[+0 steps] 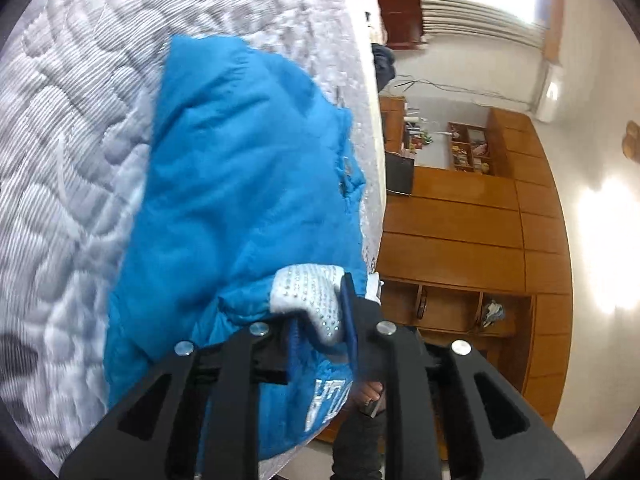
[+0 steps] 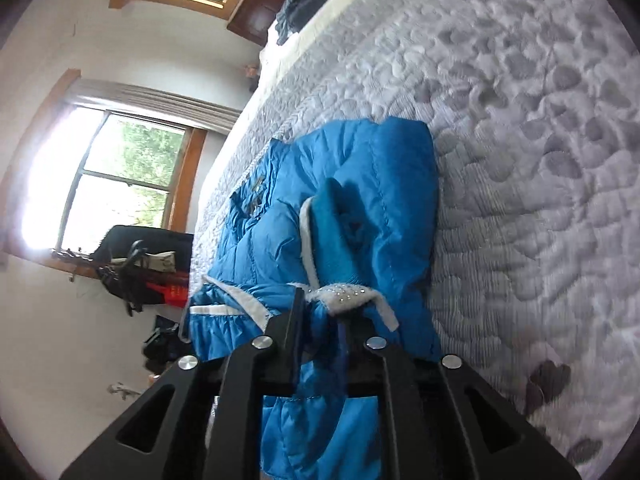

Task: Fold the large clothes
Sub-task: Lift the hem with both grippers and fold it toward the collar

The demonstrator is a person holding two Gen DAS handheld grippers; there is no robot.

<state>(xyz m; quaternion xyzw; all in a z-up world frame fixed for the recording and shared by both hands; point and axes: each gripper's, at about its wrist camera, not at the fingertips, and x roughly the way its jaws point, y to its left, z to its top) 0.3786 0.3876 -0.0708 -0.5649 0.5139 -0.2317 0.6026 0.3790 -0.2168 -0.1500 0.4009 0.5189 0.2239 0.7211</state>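
Note:
A bright blue padded jacket (image 1: 240, 168) lies bunched and partly folded on a quilted grey-white bed (image 1: 72, 128), close to the bed's edge. My left gripper (image 1: 320, 320) is shut on its white studded trim (image 1: 308, 288). In the right wrist view the same jacket (image 2: 368, 200) is piled in front of me on the bed (image 2: 520, 140). My right gripper (image 2: 324, 320) is shut on a white studded trim piece (image 2: 344, 294) at the jacket's near end. Both grippers hold the near part of the jacket slightly lifted.
Wooden cabinets and shelves (image 1: 460, 216) line the wall beyond the bed edge. A window (image 2: 120, 184) with a dark bag (image 2: 140, 256) under it is on the other side. Dark clothes (image 2: 304, 4) lie at the bed's far end.

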